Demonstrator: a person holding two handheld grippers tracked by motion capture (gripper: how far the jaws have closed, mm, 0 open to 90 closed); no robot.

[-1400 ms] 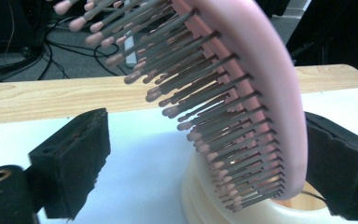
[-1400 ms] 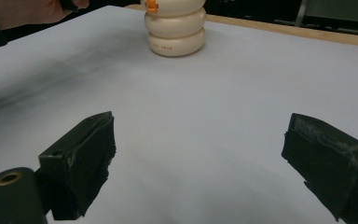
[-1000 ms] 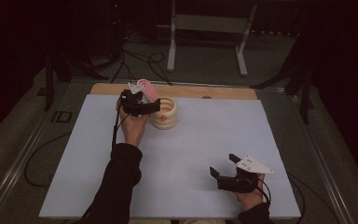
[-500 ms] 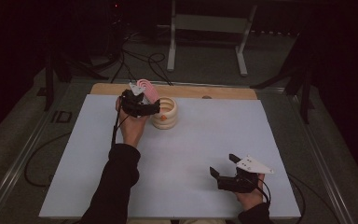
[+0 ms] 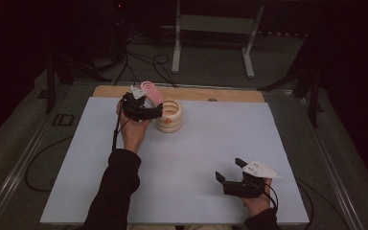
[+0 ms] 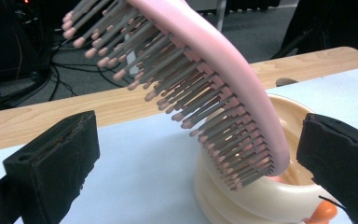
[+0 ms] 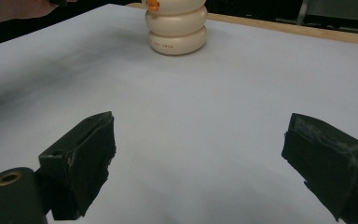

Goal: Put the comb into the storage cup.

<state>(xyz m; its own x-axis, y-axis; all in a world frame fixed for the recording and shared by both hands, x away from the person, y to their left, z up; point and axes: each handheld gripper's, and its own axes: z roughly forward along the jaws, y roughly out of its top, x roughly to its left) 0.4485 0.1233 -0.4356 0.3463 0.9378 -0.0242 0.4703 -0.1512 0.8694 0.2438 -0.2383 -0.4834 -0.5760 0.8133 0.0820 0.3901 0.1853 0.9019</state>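
A pink hairbrush (image 5: 151, 91) with grey, pink-tipped bristles (image 6: 223, 60) leans tilted out of a cream ribbed holder (image 5: 170, 116) at the table's far left. Its lower end rests inside the holder's rim (image 6: 242, 196). My left gripper (image 5: 141, 109) is open right at the brush. In the left gripper view its jaws stand wide apart on either side of the bristles, with the gripper (image 6: 200, 140) not touching them. My right gripper (image 5: 232, 175) is open near the front right over bare table, and the holder (image 7: 176, 30) stands far ahead of it (image 7: 203, 140).
A white sheet (image 5: 196, 158) covers the table, with a wooden strip (image 5: 220, 94) along the far edge. The holder carries a small orange knob (image 6: 323, 212). A metal stand (image 5: 211, 28) and cables (image 5: 143, 57) lie on the floor beyond the table.
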